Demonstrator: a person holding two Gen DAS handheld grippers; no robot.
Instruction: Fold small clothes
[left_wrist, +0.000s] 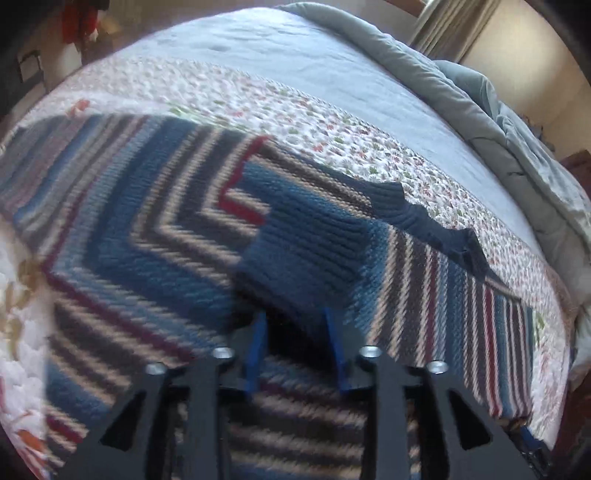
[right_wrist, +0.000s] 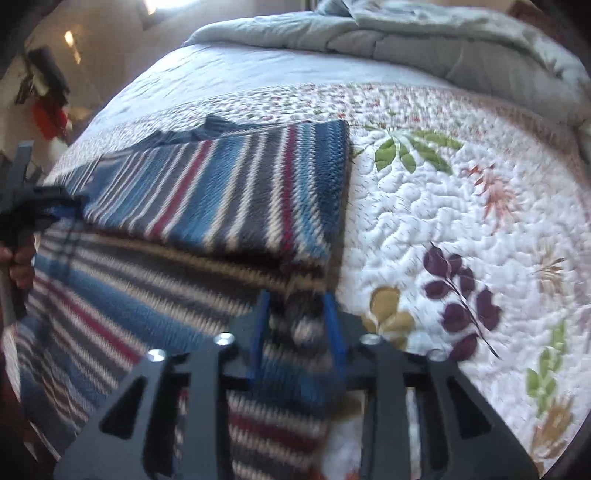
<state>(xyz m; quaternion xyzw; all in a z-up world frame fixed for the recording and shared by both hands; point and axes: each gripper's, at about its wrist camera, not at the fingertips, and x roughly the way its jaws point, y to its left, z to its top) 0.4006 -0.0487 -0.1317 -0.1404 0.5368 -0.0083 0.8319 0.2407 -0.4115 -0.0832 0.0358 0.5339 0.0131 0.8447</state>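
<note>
Both grippers, left (left_wrist: 295, 332) and right (right_wrist: 297, 314), fingers closed on striped sweater (left_wrist: 155, 229) edges, remaining knit straight ahead across bed (right_wrist: 461, 206).

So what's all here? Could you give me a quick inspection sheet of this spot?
Surface: a bed with a floral quilt.
Job's things: a striped knit sweater, partly folded, a sleeve laid over the body.
Clutter: a bunched grey duvet at the far end.
Grippers: left gripper pinches a blue ribbed cuff; right gripper pinches the sweater's edge.
Cables: nothing seen.
Surroundings: cream walls, a curtain, red items hanging.
</note>
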